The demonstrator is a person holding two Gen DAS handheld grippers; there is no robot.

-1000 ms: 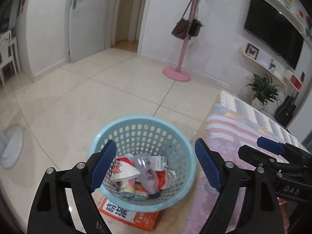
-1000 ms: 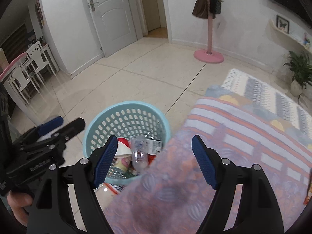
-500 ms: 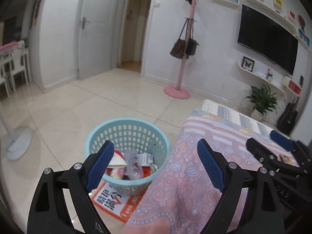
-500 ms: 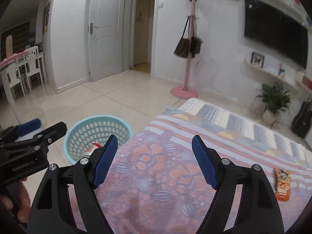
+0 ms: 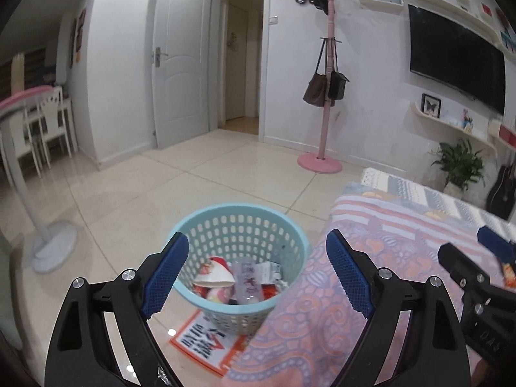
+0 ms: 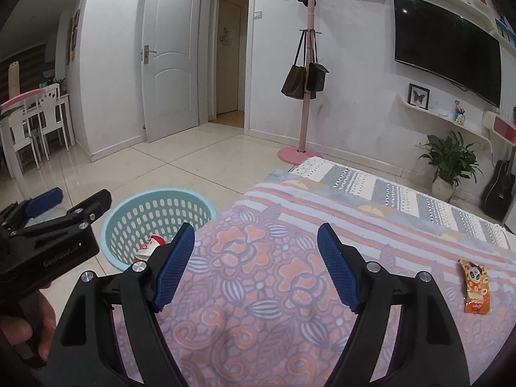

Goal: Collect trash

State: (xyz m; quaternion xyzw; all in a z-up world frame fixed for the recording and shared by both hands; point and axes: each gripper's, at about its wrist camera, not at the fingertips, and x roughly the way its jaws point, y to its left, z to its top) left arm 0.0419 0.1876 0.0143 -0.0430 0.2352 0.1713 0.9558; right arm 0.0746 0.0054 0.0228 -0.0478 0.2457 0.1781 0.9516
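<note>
Both grippers have tilted up and swung away from the bin over the last second: where I was looking almost straight down into it, I now see the whole room, and my right camera has slid across the bed.

My left gripper (image 5: 254,274) stands with its jaws apart and nothing between them, hovering just above and short of the blue laundry-style waste basket (image 5: 193,225). My right gripper (image 6: 254,266) is likewise spread wide and empty over the floral bedspread (image 6: 267,306).

As for progress, I judge the job mostly done but not finished. The basket already holds a paper cup (image 5: 215,274), a clear plastic bottle (image 5: 245,282) and some crumpled wrappers. One piece is left that I can see: an orange snack packet (image 6: 474,285) lying flat on the bedspread, off to the right of my right gripper and a little ahead of its fingertips.

My left view shows the basket's contents and an orange-and-white booklet (image 5: 206,343) pinned under it on the floor; the right view hides most of that behind the bed edge. Only the right view shows the packet whole; in the left one it is merely an orange sliver behind the other gripper.
</note>
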